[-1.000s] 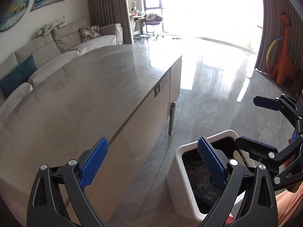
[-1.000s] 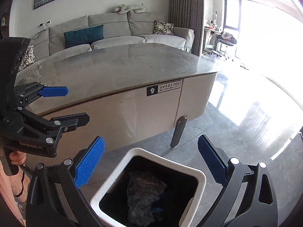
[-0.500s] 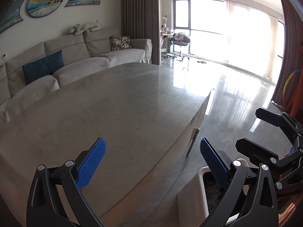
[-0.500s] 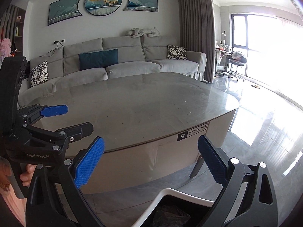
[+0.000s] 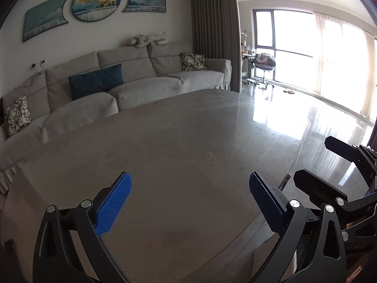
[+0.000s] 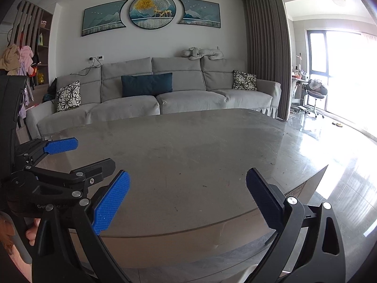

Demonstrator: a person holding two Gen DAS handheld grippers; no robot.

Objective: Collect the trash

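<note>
My left gripper [image 5: 189, 200] is open and empty, held over the near part of a grey stone table [image 5: 179, 146]. My right gripper [image 6: 187, 199] is open and empty too, held in front of the same table [image 6: 200, 146]. Each gripper shows in the other's view: the right one at the right edge of the left wrist view [image 5: 339, 167], the left one at the left edge of the right wrist view [image 6: 77, 155]. A sliver of the white trash bin [image 5: 292, 263] shows at the bottom right, below the left gripper. No loose trash is visible on the table.
A grey sofa [image 6: 165, 96] with a blue cushion and patterned pillows stands behind the table. Bright windows, a curtain and an office chair [image 6: 315, 94] are at the right. Glossy floor [image 6: 348, 165] lies right of the table.
Both grippers have risen and tilted up from above the trash bin to the table top. The bin has dropped almost out of view. Both stay open.
</note>
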